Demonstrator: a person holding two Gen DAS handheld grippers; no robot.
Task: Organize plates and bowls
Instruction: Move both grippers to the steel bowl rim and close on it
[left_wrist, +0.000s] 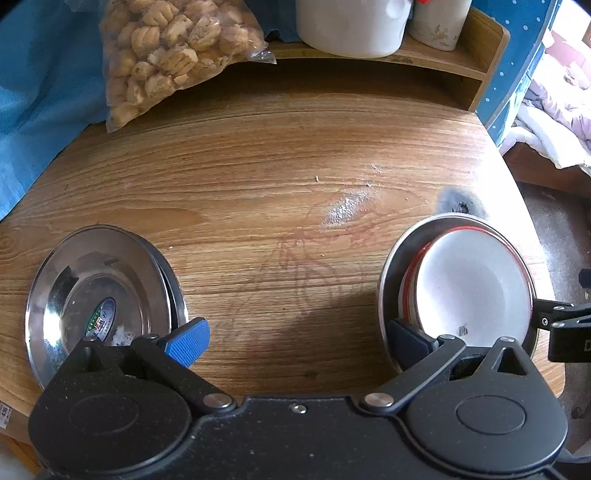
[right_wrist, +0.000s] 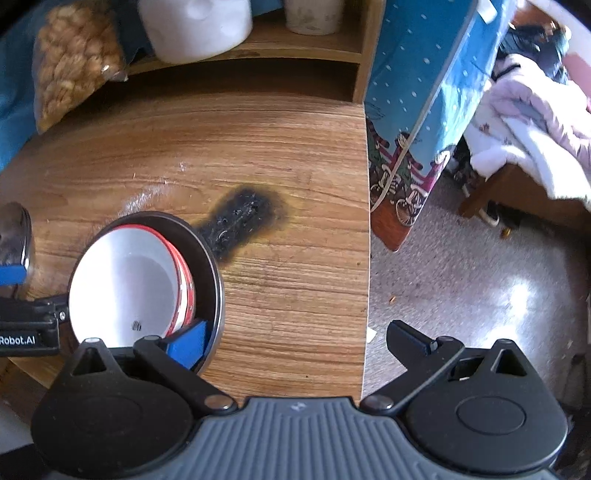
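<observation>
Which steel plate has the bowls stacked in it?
The right-hand steel plate, holding red-rimmed white bowls. The left steel plate holds none.

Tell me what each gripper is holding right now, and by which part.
Nothing is held. The left gripper and right gripper are both open beside the stacked bowls.

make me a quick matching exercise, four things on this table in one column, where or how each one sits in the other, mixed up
Things:
1. steel plates
2. white bowl
3. snack bag
4. white jar

Places or states:
A. stands on the wooden shelf
B. leans at the table's back left
C. nested in a red-rimmed stack inside a steel dish
D. stacked at the front left, sticker inside

Pairs: 1-D, 2-C, 3-B, 4-A
</observation>
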